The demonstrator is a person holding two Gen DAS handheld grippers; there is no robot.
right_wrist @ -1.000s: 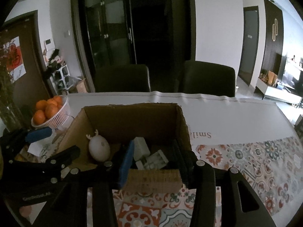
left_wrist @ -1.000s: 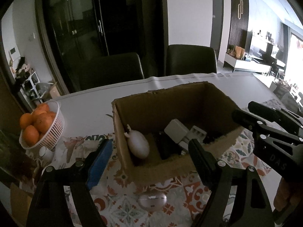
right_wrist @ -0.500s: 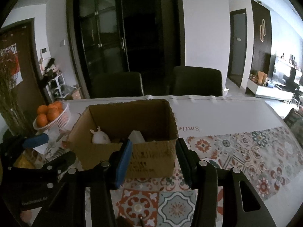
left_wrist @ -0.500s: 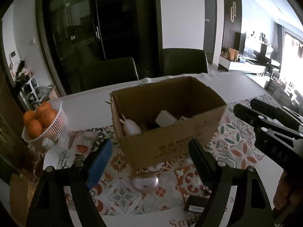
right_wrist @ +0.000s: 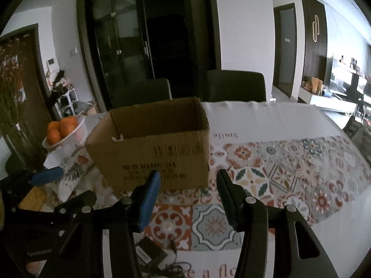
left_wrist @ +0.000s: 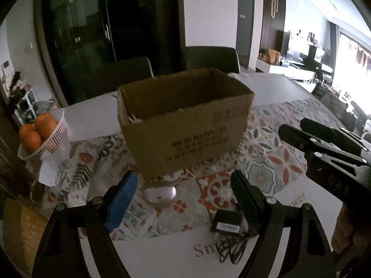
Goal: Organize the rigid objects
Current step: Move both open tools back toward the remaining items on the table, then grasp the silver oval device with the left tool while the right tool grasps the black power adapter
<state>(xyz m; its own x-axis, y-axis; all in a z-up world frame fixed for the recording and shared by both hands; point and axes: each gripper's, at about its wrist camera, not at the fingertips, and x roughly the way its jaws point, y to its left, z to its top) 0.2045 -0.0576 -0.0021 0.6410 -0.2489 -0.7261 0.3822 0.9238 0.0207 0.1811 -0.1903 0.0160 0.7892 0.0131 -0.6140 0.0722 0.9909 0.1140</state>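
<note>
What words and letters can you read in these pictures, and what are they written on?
"Smile": on the white table cover, past the cardboard box.
"DAS": on the right gripper, seen in the left wrist view.
"Sm..." and "...wer": on the white cover near the black adapter, partly hidden.
"e a flo...": on the cover's near edge in the right wrist view, cut off.
Black print and barcode on the box: too blurred to read.
Adapter label: too small to read.

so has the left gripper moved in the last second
Yes. The left gripper has pulled back and down from the cardboard box; the box interior is now hidden, and the power adapter has appeared.
</note>
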